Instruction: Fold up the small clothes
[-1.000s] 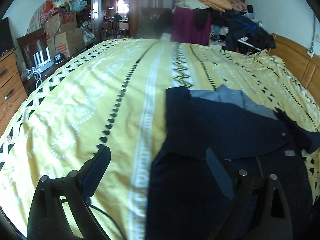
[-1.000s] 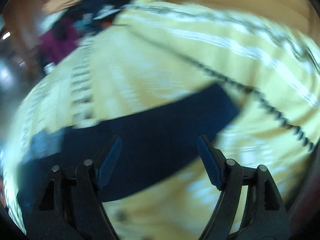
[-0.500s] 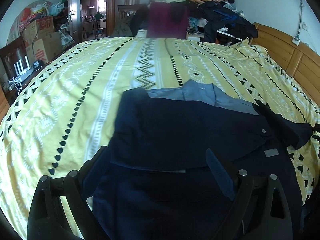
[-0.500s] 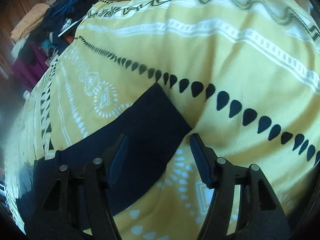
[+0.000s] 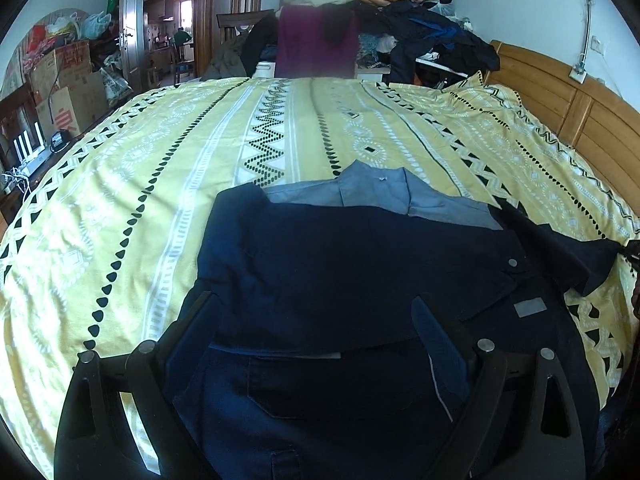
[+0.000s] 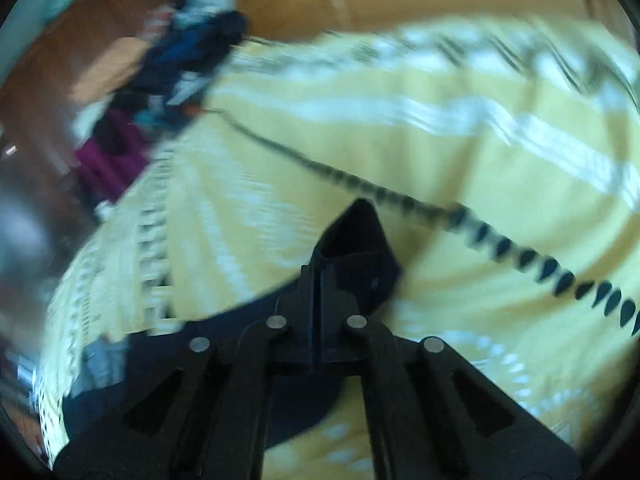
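1. Black plastic, the right gripper [image 6: 320, 280] is clenched, its two fingers pressed together on the cuff end of a dark navy sleeve [image 6: 356, 240], which pokes up past the tips toward 12 o'clock in the blurred right wrist view.
2. The left gripper [image 5: 316, 324] stands released, jaws spread wide and grasping nothing, with one finger at 8 o'clock and the other at 4 o'clock in its own view.
3. Between and beyond those spread fingers lies the dark navy shirt [image 5: 360, 264], flat on the bed, with one side already folded across its body.
4. A grey-blue collar [image 5: 380, 194] shows at the shirt's far edge, toward 12 o'clock.
5. At 3 o'clock in the left view, the same sleeve [image 5: 576, 256] stretches out toward the frame's edge.
6. Under everything is a yellow bedspread [image 5: 160, 184] with white and black patterns.
7. A wooden headboard [image 5: 592, 116] runs along 2 o'clock.
8. A pile of clothes [image 5: 384, 12] sits at 12 o'clock beyond the bed.
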Action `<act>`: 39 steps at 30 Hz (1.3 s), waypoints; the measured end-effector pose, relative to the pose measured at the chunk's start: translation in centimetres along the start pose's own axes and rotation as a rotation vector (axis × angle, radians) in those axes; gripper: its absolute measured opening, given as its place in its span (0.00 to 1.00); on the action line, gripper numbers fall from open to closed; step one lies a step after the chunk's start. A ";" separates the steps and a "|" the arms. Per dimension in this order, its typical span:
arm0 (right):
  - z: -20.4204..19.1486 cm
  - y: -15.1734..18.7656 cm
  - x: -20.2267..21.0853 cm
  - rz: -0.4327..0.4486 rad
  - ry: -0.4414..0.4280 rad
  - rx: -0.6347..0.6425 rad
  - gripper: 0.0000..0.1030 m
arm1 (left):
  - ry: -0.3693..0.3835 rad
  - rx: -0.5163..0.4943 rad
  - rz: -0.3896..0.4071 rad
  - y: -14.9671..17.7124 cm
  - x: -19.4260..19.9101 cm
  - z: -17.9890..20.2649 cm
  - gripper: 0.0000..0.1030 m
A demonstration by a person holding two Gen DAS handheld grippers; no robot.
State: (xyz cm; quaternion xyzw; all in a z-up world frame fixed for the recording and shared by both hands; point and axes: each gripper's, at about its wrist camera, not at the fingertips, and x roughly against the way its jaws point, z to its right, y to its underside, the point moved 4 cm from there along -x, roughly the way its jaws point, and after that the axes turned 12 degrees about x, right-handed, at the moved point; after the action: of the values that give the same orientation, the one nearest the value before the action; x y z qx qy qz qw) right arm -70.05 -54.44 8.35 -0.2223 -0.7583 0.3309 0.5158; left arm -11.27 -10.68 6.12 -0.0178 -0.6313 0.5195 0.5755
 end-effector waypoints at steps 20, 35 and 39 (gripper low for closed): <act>-62.5 16.3 4.4 -0.130 -0.893 0.765 0.35 | -0.020 0.217 0.090 -1.9 4.3 -12.4 0.94; -27.1 14.8 -4.1 -0.269 -0.189 0.489 0.61 | -0.033 0.277 0.017 2.3 3.0 -16.9 0.95; -23.1 16.5 -7.7 -0.423 -0.268 0.340 0.60 | -0.036 0.265 0.014 2.0 2.3 -15.6 0.95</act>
State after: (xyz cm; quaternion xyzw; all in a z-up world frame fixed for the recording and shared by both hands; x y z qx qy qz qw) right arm -45.81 -42.11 -2.83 0.0758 -0.7828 0.3645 0.4986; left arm -1.56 1.54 3.21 0.0631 -0.5675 0.6025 0.5577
